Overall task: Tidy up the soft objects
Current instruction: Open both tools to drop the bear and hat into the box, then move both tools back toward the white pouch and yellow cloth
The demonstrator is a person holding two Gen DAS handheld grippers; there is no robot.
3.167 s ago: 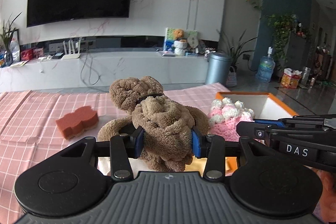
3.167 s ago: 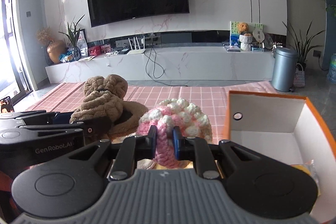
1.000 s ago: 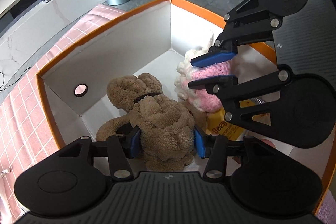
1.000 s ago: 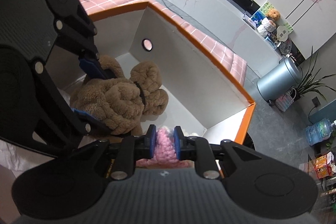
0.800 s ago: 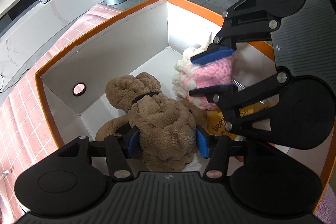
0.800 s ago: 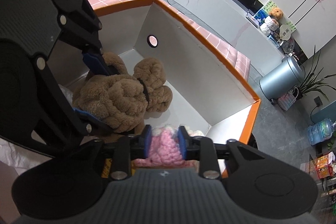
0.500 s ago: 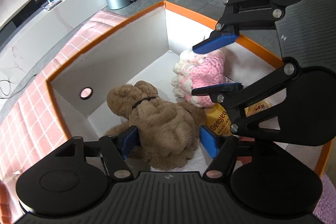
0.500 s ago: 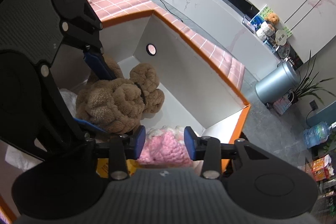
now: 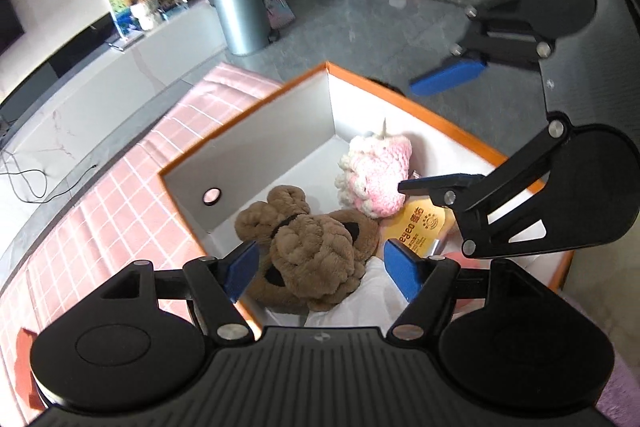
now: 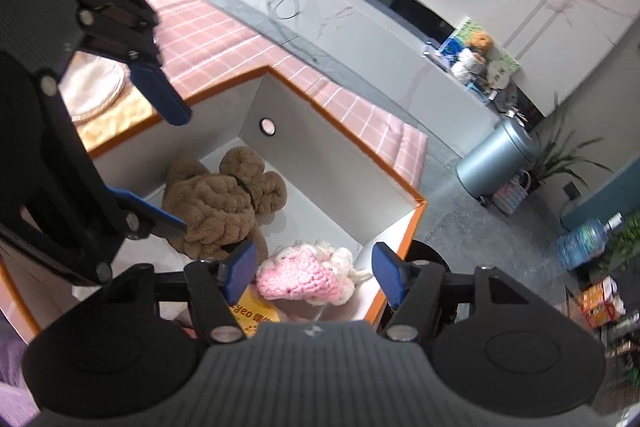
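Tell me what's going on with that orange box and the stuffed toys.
A person with a gripper in each hand is putting soft toys away. The brown plush bear and the pink crocheted toy lie inside the orange-rimmed box. The left gripper is open above the bear; the right gripper's jaws are opening, touching nothing.

Soft cloth and yarn in a smooth card box

The brown toy looks of shaggy matt plush, the pink-and-white piece of chunky knitted yarn; the box has smooth matt white walls, the checked cloth looks woven
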